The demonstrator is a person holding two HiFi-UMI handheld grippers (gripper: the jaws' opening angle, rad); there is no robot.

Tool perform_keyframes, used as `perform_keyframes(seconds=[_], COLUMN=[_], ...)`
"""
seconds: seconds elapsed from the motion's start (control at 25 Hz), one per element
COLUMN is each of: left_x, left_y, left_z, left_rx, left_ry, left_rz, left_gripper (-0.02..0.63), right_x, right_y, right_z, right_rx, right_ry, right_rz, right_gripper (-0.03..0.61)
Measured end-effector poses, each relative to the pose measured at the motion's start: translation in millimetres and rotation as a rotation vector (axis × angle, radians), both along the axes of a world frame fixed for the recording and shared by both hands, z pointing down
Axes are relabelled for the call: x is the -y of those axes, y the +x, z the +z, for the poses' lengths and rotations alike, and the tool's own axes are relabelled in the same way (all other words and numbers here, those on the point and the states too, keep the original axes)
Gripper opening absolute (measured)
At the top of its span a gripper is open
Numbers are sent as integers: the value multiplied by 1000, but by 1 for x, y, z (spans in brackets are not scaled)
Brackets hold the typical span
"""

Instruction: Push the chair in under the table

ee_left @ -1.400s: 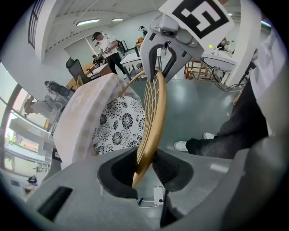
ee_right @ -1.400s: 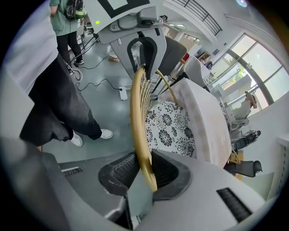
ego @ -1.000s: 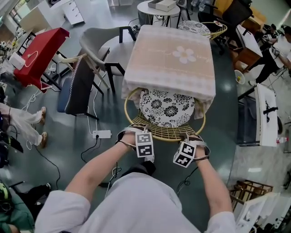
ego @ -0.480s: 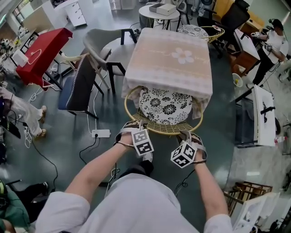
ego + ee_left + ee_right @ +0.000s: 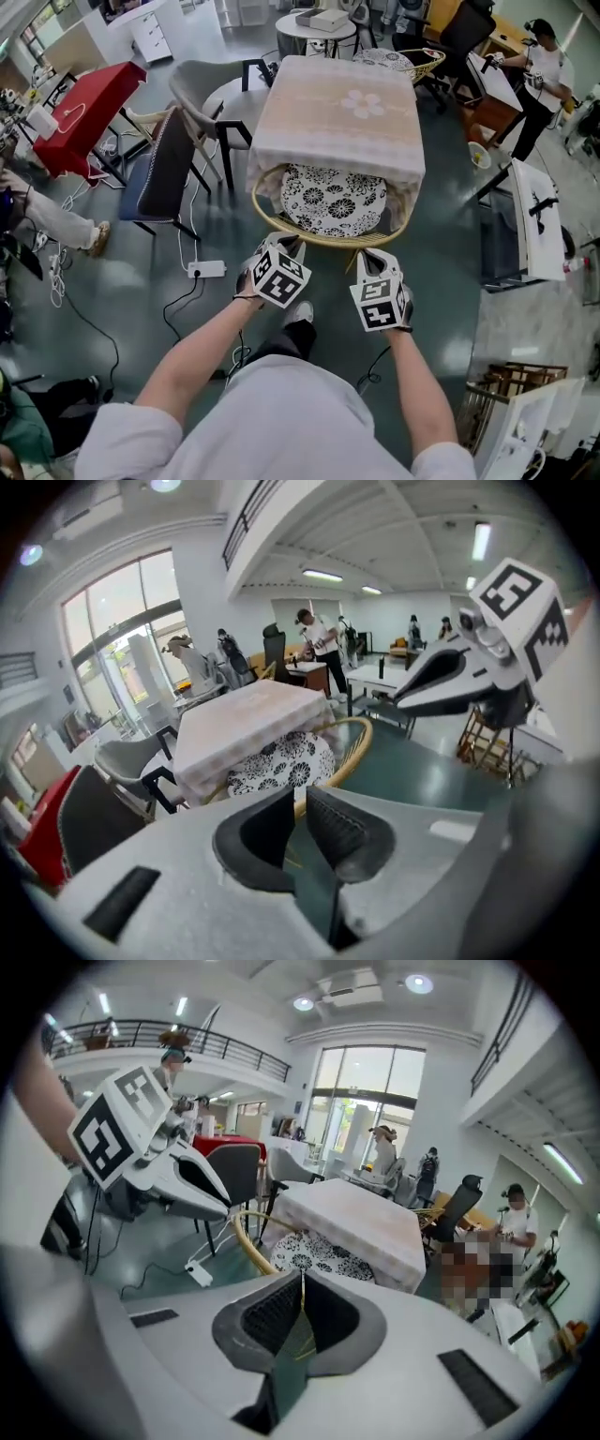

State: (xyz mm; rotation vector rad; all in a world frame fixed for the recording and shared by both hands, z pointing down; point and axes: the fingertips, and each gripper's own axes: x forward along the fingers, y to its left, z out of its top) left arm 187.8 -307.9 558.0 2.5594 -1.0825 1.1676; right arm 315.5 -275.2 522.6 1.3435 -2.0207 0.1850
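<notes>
White left gripper (image 5: 287, 247), marker cube up, hangs level with the right gripper (image 5: 368, 256), both over dark green floor (image 5: 450, 281) just short of the chair (image 5: 330, 241). Left gripper view: jaws have just been closing and now stand a narrow slit apart, nothing between them. Right gripper view: jaw tips meet, nothing held. Neither gripper grips the chair's rim; contact with it cannot be confirmed from the head view. Chair is yellow wicker with a black-and-white flowered cushion (image 5: 333, 199). Its seat sits mostly beneath the near edge of the table (image 5: 337, 127), which carries a pale beige cloth with a flower motif; the curved back rim projects toward the grippers. Power strip (image 5: 206, 270) lies on the floor left of the chair. Farther left, a dark chair (image 5: 164, 173) and a grey chair (image 5: 197, 89) stand beside the table, with a red-covered table (image 5: 89, 98) beyond them.
</notes>
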Motion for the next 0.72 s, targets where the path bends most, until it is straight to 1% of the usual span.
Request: perform_keyframes(seconds=[0.12,0.24,0.28,0.4,0.52,0.72], left_x=[-20,-45,-52,-72,-89,-109], left_y=[14,26,30,40,45,49], left_z=[-33,-65,-74,-96,-106,-111], left_rx=[-148,-280,-324,-426,-477,-482], left_ry=[4,5,7,26,32,32], left_rz=[-50,-91,-102,-124,-128,-125], left_gripper=[33,6,6,6,6,5], right_x=[-17,-36,-41,-55,-69,-86], right_y=[-6,-13,-16,-21,-28,-35], right_z=[-21,-38,-45,-66,-79,-86], right_rx=[125,234,274,388,442,458], right_ry=[23,43,52,83,104,113], right_rz=[62,100,112,146,157,149], right_gripper=[6,3,3,3,3,3])
